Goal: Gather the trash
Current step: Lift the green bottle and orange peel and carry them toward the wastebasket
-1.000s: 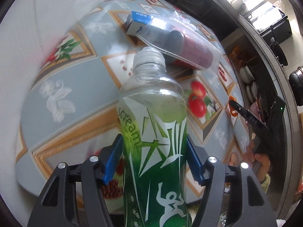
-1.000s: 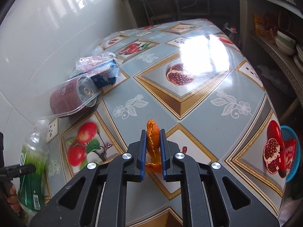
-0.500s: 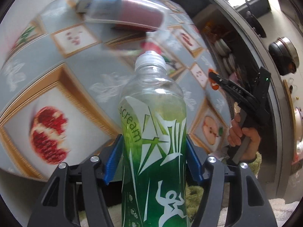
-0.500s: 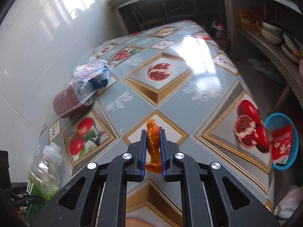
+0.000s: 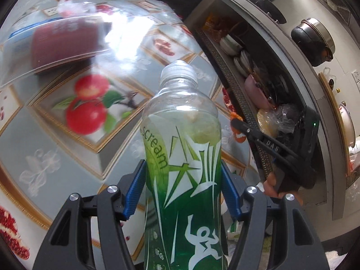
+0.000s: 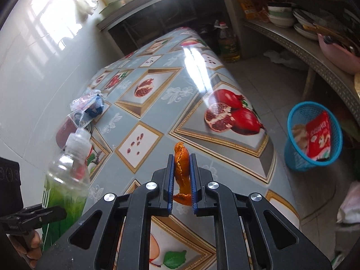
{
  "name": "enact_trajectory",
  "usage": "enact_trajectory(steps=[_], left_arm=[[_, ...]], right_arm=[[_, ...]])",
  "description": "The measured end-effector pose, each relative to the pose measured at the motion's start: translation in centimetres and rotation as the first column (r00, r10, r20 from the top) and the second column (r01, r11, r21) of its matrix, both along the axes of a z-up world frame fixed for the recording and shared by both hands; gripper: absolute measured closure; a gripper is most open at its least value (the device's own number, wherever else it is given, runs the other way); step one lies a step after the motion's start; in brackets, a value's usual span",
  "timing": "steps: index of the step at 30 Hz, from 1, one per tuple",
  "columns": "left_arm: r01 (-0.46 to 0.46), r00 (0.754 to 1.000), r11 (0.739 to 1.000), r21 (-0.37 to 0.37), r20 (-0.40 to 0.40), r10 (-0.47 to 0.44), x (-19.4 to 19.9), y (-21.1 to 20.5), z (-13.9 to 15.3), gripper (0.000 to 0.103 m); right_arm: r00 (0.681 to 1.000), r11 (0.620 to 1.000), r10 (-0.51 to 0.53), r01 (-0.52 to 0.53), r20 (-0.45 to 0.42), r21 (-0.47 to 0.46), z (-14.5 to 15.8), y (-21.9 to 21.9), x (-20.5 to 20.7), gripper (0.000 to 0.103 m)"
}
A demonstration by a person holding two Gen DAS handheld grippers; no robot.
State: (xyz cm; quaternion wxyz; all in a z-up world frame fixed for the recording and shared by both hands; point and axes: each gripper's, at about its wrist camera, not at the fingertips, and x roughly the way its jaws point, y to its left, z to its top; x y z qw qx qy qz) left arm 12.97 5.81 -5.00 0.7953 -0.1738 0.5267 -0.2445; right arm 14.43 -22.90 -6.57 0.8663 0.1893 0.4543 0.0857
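Note:
My left gripper (image 5: 183, 191) is shut on a clear plastic bottle (image 5: 182, 157) with a green label and a white cap, held upright above the table. The same bottle (image 6: 65, 180) shows at the lower left of the right wrist view. My right gripper (image 6: 181, 182) is shut on a curled piece of orange peel (image 6: 181, 168), above the table's near part. A blue mesh waste basket (image 6: 312, 135) stands on the floor to the right of the table, with a red wrapper (image 6: 318, 135) inside. A red can in a clear plastic bag (image 6: 67, 128) and a blue packet (image 6: 95, 108) lie by the wall.
The table (image 6: 171, 103) wears a glossy fruit-print cloth and stands against a white tiled wall (image 6: 33, 67). A shelf of bowls and plates (image 6: 292, 20) runs along the right. An oil bottle (image 6: 227, 42) stands on the floor beyond the table.
Both grippers have swung right along the table, each keeping its load. The blue basket has come fully into the right wrist view. The bagged can has slid to the upper left in the left wrist view.

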Motion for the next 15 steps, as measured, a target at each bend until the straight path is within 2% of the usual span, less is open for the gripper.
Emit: enact_trajectory(steps=[7,15], left_arm=[[0.006,0.999,1.0,0.018,0.04,-0.007,1.4,-2.0,0.0,0.042],[0.002,1.0,0.999,0.039,0.027,-0.003,2.3,-3.1,-0.7,0.042]], right_arm=[[1.0,1.0,-0.011,0.011,0.0,-0.028,-0.3,-0.1,-0.5,0.092],[1.0,0.998,0.008,-0.008,-0.01,-0.066,-0.9,0.3,-0.7,0.09]])
